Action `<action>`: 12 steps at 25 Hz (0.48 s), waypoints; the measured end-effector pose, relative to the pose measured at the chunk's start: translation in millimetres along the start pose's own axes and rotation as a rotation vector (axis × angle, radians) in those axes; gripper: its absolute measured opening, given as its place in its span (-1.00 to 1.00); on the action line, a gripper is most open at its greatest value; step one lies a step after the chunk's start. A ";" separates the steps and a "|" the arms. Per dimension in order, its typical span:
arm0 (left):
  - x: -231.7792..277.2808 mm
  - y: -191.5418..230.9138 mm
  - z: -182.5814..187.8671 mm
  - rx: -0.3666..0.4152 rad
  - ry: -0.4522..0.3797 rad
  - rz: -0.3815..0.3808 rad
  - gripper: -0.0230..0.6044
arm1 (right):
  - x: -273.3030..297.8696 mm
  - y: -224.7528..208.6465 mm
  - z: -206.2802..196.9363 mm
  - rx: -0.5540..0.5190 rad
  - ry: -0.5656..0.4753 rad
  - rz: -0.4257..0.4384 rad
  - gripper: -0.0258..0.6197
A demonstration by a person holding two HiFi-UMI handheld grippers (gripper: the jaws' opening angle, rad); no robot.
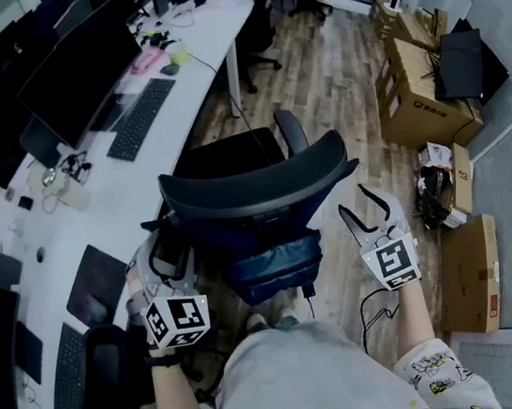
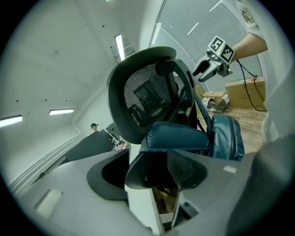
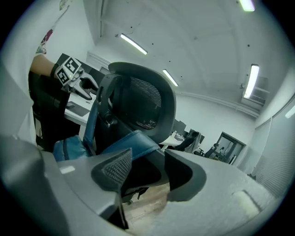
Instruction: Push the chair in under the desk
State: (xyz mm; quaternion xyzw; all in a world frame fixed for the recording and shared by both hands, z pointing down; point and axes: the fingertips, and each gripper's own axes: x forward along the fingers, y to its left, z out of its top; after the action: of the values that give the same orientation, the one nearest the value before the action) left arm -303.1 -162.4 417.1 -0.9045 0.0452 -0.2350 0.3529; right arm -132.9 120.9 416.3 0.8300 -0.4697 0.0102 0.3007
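Note:
A black mesh-backed office chair point(image 1: 255, 194) stands beside the long white desk point(image 1: 191, 76), with its back toward me. A blue padded cushion point(image 1: 274, 262) hangs low on the chair's back. My left gripper point(image 1: 171, 258) is at the left side of the backrest, open, nothing between its fingers. My right gripper point(image 1: 363, 210) is at the backrest's right end, also open and empty. In the left gripper view the chair point(image 2: 143, 92) and the blue cushion point(image 2: 177, 136) fill the space beyond my open left gripper point(image 2: 150, 173). The right gripper view shows the chair point(image 3: 143, 101) beyond the open right gripper point(image 3: 147, 173).
Monitors point(image 1: 77, 73) and a keyboard point(image 1: 140, 120) sit on the desk. Another black chair point(image 1: 115, 379) stands at my lower left. Cardboard boxes point(image 1: 418, 81) and clutter line the right wall. Wooden floor point(image 1: 334, 84) runs between desk and boxes.

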 end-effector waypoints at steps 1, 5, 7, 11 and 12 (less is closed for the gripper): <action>2.5 0.0 -1.6 0.015 0.007 -0.002 -0.08 | 3.4 -1.7 -1.1 -0.014 0.000 0.006 -0.24; 12.5 -0.8 -7.7 0.093 0.043 -0.014 0.00 | 17.2 -10.7 -7.1 -0.093 0.034 0.024 -0.15; 17.5 -1.7 -11.8 0.118 0.061 -0.021 0.03 | 25.1 -14.6 -11.5 -0.133 0.053 0.036 -0.12; 27.4 -2.9 -19.9 0.151 0.097 -0.027 0.05 | 40.9 -21.2 -18.4 -0.202 0.079 0.061 -0.09; 30.1 -2.4 -21.8 0.160 0.106 -0.026 0.05 | 44.9 -21.8 -19.7 -0.223 0.088 0.070 -0.09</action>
State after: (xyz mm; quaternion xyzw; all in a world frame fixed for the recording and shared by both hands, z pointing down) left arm -286.7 -181.5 444.5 -0.8602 0.0331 -0.2901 0.4181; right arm -85.4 104.4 435.2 0.7734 -0.4828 0.0046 0.4108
